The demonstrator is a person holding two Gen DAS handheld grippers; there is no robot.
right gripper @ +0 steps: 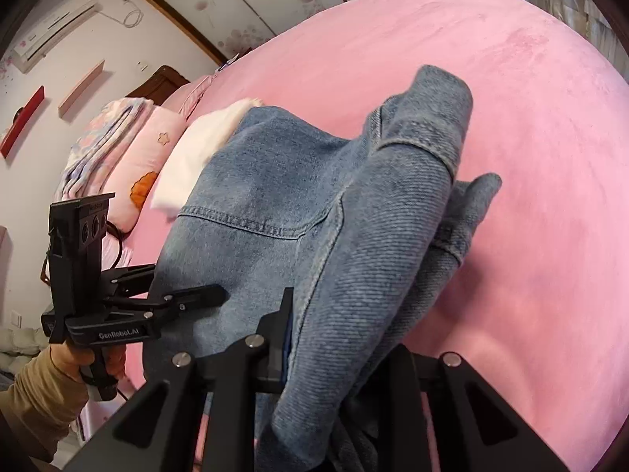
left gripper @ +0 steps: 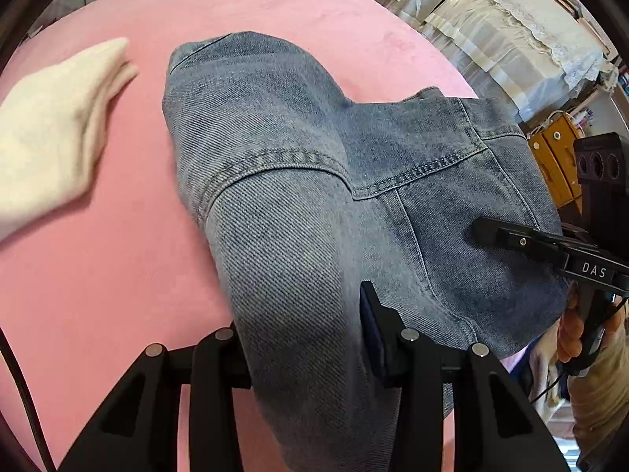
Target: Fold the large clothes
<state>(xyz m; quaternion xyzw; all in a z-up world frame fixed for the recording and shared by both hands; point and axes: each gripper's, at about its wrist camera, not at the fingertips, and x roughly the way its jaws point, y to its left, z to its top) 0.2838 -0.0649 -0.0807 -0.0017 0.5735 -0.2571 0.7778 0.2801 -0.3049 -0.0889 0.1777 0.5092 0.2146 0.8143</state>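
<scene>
In the left wrist view, I am holding the denim jacket (left gripper: pixel 298 181) with my left gripper (left gripper: pixel 302 330) at the bottom middle of the frame. Its jaws are clamped on a thick fold of the denim, so the cloth is hanging between them and spreading up toward the middle of the frame. I think I am gripping it here to lift one edge for the fold. The jacket is lying over the pink bed cover (left gripper: pixel 98 275), which gives a wide soft place for folding. At the right edge the right gripper (left gripper: pixel 481 232) is reaching onto the denim; whether it is pinching the cloth I cannot tell from this side. I am counting one jacket, one white folded cloth (left gripper: pixel 51 137) at the upper left, and two grippers.

In the right wrist view, the right gripper (right gripper: pixel 338 338) at the bottom middle is clamped on a bunched sleeve part of the jacket (right gripper: pixel 267 196). The left gripper (right gripper: pixel 208 297) is coming in from the lower left, held by a hand (right gripper: pixel 74 358). I am counting two pillows (right gripper: pixel 129 145) at the left.
</scene>
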